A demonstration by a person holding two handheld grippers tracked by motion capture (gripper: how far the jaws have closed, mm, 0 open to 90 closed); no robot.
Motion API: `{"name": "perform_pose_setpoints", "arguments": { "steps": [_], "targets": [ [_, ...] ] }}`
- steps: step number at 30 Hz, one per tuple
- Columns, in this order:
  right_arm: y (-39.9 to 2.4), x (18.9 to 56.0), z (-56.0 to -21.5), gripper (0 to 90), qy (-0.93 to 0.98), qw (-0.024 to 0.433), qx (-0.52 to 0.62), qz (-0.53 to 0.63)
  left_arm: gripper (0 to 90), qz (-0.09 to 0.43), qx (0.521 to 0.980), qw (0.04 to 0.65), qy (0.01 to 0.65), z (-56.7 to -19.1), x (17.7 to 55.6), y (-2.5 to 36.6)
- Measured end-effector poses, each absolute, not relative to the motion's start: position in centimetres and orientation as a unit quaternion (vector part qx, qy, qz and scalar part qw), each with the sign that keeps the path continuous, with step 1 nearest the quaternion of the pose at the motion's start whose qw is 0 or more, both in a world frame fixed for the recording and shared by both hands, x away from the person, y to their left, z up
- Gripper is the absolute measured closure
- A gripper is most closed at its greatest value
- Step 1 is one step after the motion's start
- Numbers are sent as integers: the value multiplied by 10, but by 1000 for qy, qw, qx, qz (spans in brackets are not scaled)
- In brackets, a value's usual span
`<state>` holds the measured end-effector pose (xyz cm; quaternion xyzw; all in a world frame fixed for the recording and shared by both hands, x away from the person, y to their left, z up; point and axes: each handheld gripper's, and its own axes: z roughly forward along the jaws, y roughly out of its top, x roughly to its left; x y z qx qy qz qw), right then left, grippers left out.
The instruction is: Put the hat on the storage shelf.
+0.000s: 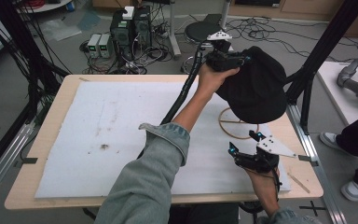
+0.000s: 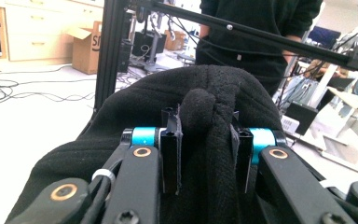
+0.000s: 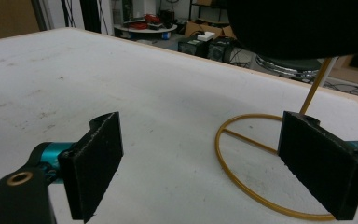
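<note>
I'm counting one black knit hat [image 1: 256, 86] and one gold wire stand [image 1: 237, 123] with a single ring base. I'm working two grippers, the left gripper [image 1: 242, 58] and the right gripper [image 1: 243, 142]. I'm seeing one white foam mat [image 1: 98, 130] lying on one wooden table [image 1: 23, 182].

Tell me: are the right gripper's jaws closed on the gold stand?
No, the right gripper is open, jaws wide apart, with the stand's ring lying untouched beyond them.
</note>
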<state>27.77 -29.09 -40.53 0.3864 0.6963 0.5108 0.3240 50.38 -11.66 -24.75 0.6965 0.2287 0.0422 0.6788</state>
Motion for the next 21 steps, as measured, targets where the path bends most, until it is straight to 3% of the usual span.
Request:
{"name": "perform_pose_setpoints", "arguments": {
  "steps": [12,21],
  "targets": [
    [-290,278,-406,138,698,322,386,511,696,53,714,664,217,-249,502,-132],
    [-291,278,-406,138,698,323,383,511,574,51,721,653,225,-252,506,-134]
  ]
}}
